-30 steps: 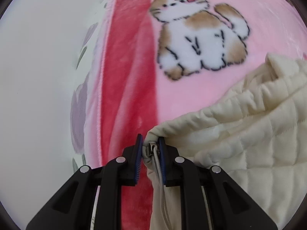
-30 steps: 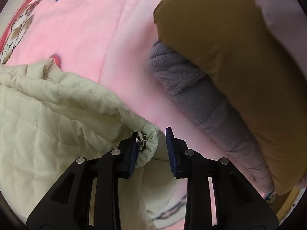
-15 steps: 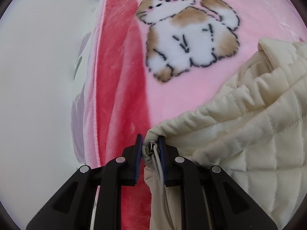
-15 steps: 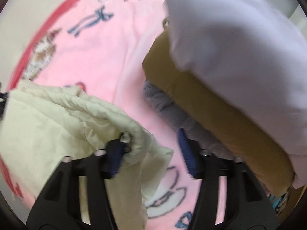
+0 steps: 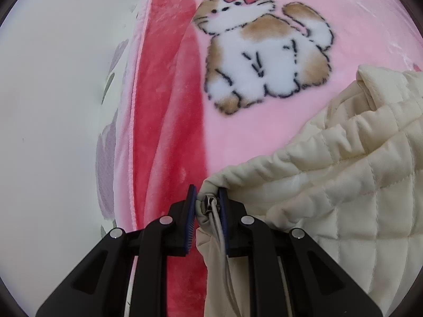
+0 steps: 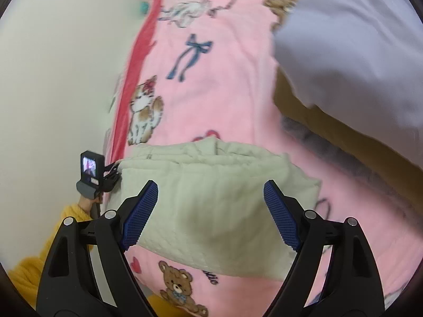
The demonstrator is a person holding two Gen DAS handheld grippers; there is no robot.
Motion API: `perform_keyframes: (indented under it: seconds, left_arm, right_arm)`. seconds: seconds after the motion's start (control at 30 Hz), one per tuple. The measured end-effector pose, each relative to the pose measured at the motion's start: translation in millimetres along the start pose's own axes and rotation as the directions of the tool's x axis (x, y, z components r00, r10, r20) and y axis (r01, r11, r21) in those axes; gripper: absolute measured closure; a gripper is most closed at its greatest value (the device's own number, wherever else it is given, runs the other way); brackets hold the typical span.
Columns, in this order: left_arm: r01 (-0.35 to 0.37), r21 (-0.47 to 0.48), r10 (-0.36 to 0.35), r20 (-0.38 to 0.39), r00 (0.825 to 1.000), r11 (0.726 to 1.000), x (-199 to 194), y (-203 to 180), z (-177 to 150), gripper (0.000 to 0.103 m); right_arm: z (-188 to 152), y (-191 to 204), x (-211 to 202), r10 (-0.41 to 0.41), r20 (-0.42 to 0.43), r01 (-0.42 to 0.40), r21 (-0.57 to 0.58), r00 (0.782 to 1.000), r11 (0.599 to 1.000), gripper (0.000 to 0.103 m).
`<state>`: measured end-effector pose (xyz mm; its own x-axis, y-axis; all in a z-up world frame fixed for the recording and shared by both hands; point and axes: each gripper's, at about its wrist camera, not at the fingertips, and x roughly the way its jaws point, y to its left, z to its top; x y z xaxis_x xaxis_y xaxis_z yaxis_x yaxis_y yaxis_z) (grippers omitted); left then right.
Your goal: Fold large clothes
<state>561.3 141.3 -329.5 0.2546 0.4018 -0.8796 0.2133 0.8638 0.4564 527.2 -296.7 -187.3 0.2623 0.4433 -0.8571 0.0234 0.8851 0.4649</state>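
A cream quilted jacket (image 6: 211,203) lies folded on the pink cartoon blanket (image 6: 232,84). In the left wrist view my left gripper (image 5: 207,206) is shut on the jacket's (image 5: 330,185) corner, with the zipper end pinched between its blue pads. From the right wrist view that same left gripper (image 6: 115,173) shows small at the jacket's left edge, held by a hand in a yellow sleeve (image 6: 66,219). My right gripper (image 6: 210,214) hovers high above the jacket, its jaws opening wide with nothing between them.
A stack of folded clothes sits at the right: a lilac piece (image 6: 357,45) over a mustard one (image 6: 317,121) and a grey knit (image 6: 330,148). The blanket's red border (image 5: 169,105) runs along the bed's left edge beside a white wall (image 5: 53,105).
My right gripper let go of the jacket's zipper corner, opened wide and rose well above the bed; the freed corner now lies flat. The left gripper kept its grip and place.
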Motion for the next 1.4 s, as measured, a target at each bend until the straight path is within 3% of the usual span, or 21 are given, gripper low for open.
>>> perform_keyframes:
  seconds: [0.07,0.17,0.2,0.33,0.43,0.47,0.57,0.63,0.67,0.77,0.8,0.87,0.93,1.0,1.03,1.1,1.13,1.2,1.27,1.33,1.4]
  left_arm:
    - [0.011,-0.009,-0.011,0.003,1.0,1.0,-2,2,0,0.087]
    - [0.039,-0.018,-0.038,0.007,0.999,0.999,-3,9,0,0.086]
    - [0.059,-0.023,-0.059,0.015,0.998,0.998,-5,13,0,0.086]
    - [0.16,-0.048,-0.157,0.058,0.986,0.986,-13,32,-4,0.084]
    - [0.234,-0.05,-0.231,0.067,0.971,0.971,-15,45,-7,0.081]
    - [0.252,-0.042,-0.248,0.075,0.966,0.967,-15,49,-8,0.079]
    - [0.284,-0.029,-0.28,0.091,0.956,0.958,-16,54,-10,0.075]
    - [0.298,-0.016,-0.295,0.098,0.95,0.954,-16,58,-10,0.074]
    - [0.318,-0.006,-0.316,0.105,0.943,0.948,-18,60,-11,0.074]
    - [0.401,0.001,-0.398,0.127,0.908,0.916,-26,71,-12,0.073]
    - [0.45,-0.002,-0.445,0.141,0.884,0.893,-30,78,-11,0.07]
    - [0.509,-0.012,-0.501,0.156,0.851,0.861,-35,89,-11,0.059]
    - [0.593,-0.015,-0.583,0.162,0.796,0.805,-42,102,-9,0.045]
    - [0.636,-0.005,-0.627,0.159,0.762,0.772,-49,113,-7,0.042]
    - [0.642,0.0,-0.634,0.158,0.757,0.767,-52,116,-7,0.041]
    - [0.676,0.012,-0.67,0.146,0.728,0.737,-61,124,-10,0.038]
    - [0.703,0.023,-0.698,0.147,0.701,0.711,-66,125,-14,0.038]
    - [0.714,0.082,-0.718,0.136,0.683,0.695,-74,116,-25,0.038]
    - [0.688,0.193,-0.714,0.137,0.686,0.699,-83,94,-36,0.038]
    - [0.657,0.326,-0.724,0.156,0.672,0.68,-88,63,-48,0.038]
    - [0.653,0.307,-0.712,0.144,0.687,0.693,-75,46,-45,0.038]
  right_arm:
    - [-8,18,6,-0.052,0.023,0.054,-0.107,0.998,0.993,0.029]
    - [-41,48,43,-0.05,0.032,0.057,-0.273,0.998,0.96,0.066]
    - [-48,55,52,-0.034,0.038,0.044,-0.297,0.999,0.954,0.067]
    - [-61,117,96,0.18,0.066,-0.14,-0.396,0.981,0.908,0.066]
    - [-55,182,139,0.265,0.006,-0.231,-0.478,0.964,0.848,0.062]
    - [-54,197,150,0.246,-0.001,-0.213,-0.503,0.969,0.837,0.061]
    - [-47,245,207,0.036,-0.006,-0.033,-0.596,0.999,0.803,0.061]
    - [-45,250,237,-0.076,-0.051,0.031,-0.596,0.996,0.802,0.066]
    - [-42,248,256,-0.134,-0.083,0.064,-0.568,0.987,0.821,0.066]
    - [-37,236,282,-0.163,-0.155,0.062,-0.51,0.974,0.858,0.065]
    - [-36,236,288,-0.176,-0.174,0.066,-0.502,0.969,0.862,0.064]
    - [-38,238,292,-0.207,-0.181,0.083,-0.528,0.961,0.845,0.059]
    - [-43,244,294,-0.223,-0.173,0.093,-0.552,0.959,0.829,0.051]
    - [-50,250,296,-0.25,-0.145,0.118,-0.595,0.957,0.795,0.049]
    - [-52,251,296,-0.256,-0.131,0.128,-0.602,0.958,0.788,0.049]
    - [-53,249,292,-0.245,-0.119,0.13,-0.588,0.962,0.799,0.049]
    - [-51,249,292,-0.232,-0.121,0.123,-0.574,0.965,0.81,0.049]
    - [-48,243,288,-0.187,-0.128,0.089,-0.542,0.974,0.836,0.049]
    - [-44,239,280,-0.137,-0.13,0.05,-0.519,0.982,0.853,0.052]
    - [-41,235,271,-0.083,-0.124,0.01,-0.497,0.989,0.867,0.057]
    - [-38,225,251,-0.017,-0.105,-0.033,-0.458,0.994,0.888,0.068]
